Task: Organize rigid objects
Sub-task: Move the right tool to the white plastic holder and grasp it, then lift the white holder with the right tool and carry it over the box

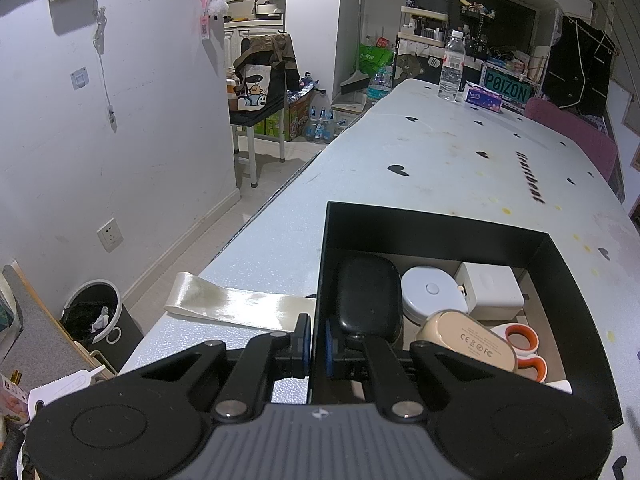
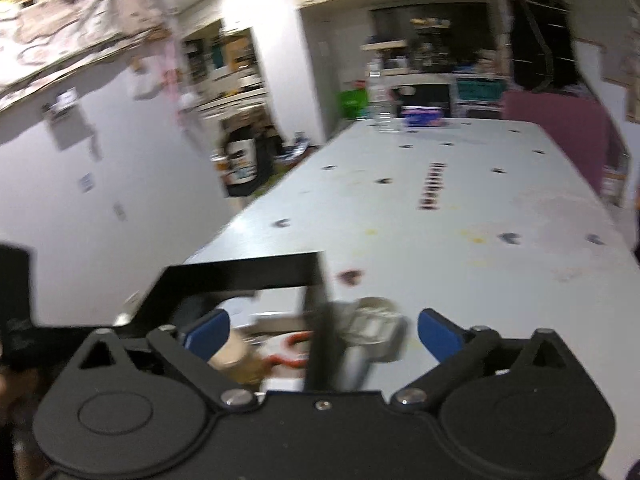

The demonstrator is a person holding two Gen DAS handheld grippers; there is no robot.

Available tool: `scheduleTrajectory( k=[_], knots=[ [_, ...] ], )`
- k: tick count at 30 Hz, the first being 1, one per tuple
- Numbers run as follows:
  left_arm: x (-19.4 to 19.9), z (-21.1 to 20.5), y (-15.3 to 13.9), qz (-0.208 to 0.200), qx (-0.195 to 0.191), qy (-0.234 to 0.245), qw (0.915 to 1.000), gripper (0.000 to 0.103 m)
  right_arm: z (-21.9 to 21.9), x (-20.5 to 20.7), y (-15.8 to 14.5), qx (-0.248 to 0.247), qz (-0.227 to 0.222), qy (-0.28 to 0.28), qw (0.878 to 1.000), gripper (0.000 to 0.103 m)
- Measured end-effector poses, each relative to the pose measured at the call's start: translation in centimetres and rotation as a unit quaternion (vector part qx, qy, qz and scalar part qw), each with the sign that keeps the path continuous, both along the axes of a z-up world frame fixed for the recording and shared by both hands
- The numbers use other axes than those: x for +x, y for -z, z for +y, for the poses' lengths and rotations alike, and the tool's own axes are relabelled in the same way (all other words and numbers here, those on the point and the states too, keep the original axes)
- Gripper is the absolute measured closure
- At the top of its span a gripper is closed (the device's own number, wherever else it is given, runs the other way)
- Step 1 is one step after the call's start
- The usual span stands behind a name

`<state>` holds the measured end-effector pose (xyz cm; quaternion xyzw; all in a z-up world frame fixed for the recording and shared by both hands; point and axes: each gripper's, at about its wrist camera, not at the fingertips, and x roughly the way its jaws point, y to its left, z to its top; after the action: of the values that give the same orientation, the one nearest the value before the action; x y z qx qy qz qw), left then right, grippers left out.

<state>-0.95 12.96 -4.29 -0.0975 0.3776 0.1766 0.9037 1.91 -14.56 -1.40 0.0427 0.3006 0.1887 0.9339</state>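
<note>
The box (image 1: 568, 280) sits on the bench (image 1: 440, 152), clamped by its left wall in the left gripper (image 1: 318, 344). The scissors (image 1: 524, 350) inside are sharp only there; the right gripper (image 2: 322, 334) is spread wide, empty.

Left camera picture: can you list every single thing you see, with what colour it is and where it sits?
box: one, black, near end of the table
case: one, black, inside the box, left side
round gadget: one, white, inside the box, middle
charger block: one, white, inside the box, far right
oval case: one, beige, inside the box, front
scissors: one pair, orange and white handles, inside the box, right
ribbon: one, cream, on the table left of the box
water bottle: one, clear, far end of the table
tissue pack: one, purple, beside the bottle
table: one, pale with black hearts
bin: one, dark, on the floor
left gripper: shut on the box's left wall
right gripper: open, blue pads, over the box's right wall
</note>
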Motion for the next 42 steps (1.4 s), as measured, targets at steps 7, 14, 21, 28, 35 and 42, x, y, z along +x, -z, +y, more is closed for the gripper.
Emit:
scheduleTrajectory(
  k=[7,14,21,28,35,42],
  knots=[
    [0.0,0.0,0.0,0.000,0.000,0.000,1.0000,0.096,-2.1,3.5,2.8,-0.029,0.019,0.028,0.999,0.000],
    [0.0,0.0,0.0,0.000,0.000,0.000,1.0000,0.096,-2.0,6.8,4.4,0.009,0.080,-0.011,0.997,0.056],
    [0.0,0.0,0.0,0.000,0.000,0.000,1.0000,0.096,-0.4,9.9,5.9,0.025,0.115,-0.016,0.993,0.081],
    [0.0,-0.1,0.0,0.000,0.000,0.000,1.0000,0.096,-0.2,9.0,6.7,-0.041,0.100,-0.018,0.994,0.100],
    [0.0,-0.1,0.0,0.000,0.001,0.000,1.0000,0.096,-4.2,8.2,6.4,-0.056,0.098,0.018,0.993,0.101],
    [0.0,-0.1,0.0,0.000,0.000,0.000,1.0000,0.096,-6.2,6.5,5.4,0.007,0.080,0.024,0.996,0.060]
  ],
)
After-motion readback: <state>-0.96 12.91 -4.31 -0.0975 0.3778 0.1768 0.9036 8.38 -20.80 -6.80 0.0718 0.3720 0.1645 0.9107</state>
